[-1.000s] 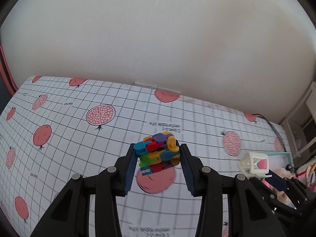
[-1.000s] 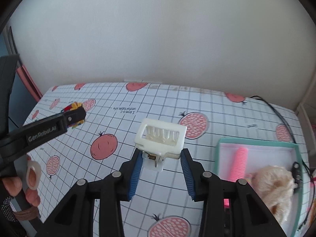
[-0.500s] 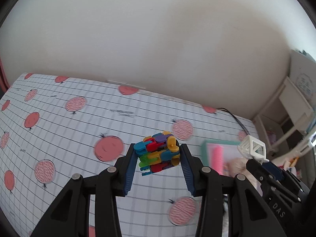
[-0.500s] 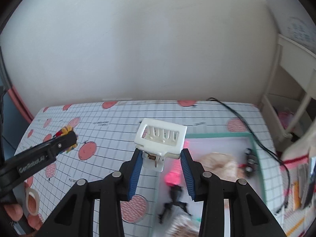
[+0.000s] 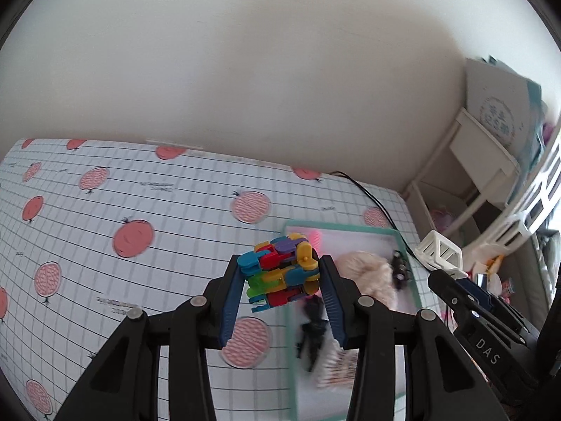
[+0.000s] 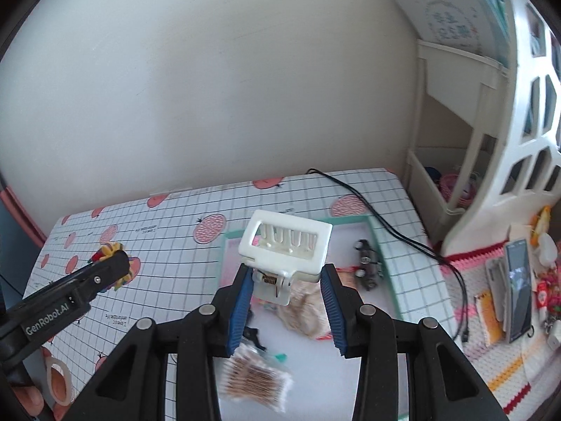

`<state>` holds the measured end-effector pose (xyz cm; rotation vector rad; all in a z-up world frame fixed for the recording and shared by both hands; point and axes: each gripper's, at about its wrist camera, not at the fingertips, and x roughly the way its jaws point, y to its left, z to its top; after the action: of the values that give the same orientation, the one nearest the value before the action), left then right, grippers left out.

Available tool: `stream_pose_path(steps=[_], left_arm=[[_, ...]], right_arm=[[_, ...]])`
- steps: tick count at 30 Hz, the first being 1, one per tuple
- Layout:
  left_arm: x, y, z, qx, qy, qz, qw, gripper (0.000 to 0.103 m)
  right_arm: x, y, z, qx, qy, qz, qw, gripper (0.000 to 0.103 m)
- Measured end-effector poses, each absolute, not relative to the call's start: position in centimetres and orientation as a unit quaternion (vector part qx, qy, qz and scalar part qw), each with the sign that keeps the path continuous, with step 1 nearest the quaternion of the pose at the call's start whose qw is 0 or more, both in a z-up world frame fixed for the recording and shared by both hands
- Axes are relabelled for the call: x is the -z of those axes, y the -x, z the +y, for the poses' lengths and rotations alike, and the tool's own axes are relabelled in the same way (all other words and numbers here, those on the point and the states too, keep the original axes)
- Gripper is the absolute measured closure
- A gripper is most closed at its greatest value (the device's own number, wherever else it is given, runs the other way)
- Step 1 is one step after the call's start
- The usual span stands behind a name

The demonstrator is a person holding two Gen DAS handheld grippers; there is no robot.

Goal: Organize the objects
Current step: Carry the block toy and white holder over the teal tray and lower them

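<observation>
A table under a grid-and-fruit patterned cloth (image 5: 175,210) stands against a white wall. The left gripper (image 5: 280,277) pinches the multicoloured block toy (image 5: 280,270), held left of the teal tray (image 6: 385,273). The right gripper (image 6: 285,280) pinches the white clip (image 6: 284,245) directly above the tray, so it is nearer.

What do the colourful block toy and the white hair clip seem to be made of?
The multicoloured block toy, held in the left gripper, looks like hard moulded plastic: saturated colours, crisp interlocking links, slight gloss. The white claw hair clip, held in the right gripper, also looks like plastic, smooth and semi-gloss, with a small coil spring, probably metal, at its hinge.
</observation>
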<state>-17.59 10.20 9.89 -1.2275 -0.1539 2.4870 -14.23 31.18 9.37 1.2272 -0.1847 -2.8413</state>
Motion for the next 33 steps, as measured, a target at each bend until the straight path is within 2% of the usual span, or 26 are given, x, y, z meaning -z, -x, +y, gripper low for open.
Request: stream_pose_path(steps=[9, 18, 33], left_arm=[[-9.3, 16.5, 14.5, -0.873, 0.441, -0.048, 0.205, 0.058], [-7.6, 15.8, 18.7, -0.859, 0.457, -0.026, 0.231, 0.058], [-3.4, 16.9, 20.7, -0.840, 0.488, -0.018, 0.236, 0.059]], right_arm=[[-9.4, 13.0, 34.1, 0.914, -0.401, -0.053, -0.004, 0.061], [-6.8, 13.0, 36.4, 0.905, -0.421, -0.059, -0.013, 0.061], [-1.6, 14.0, 37.5, 0.875, -0.480, -0.060, -0.004, 0.061]])
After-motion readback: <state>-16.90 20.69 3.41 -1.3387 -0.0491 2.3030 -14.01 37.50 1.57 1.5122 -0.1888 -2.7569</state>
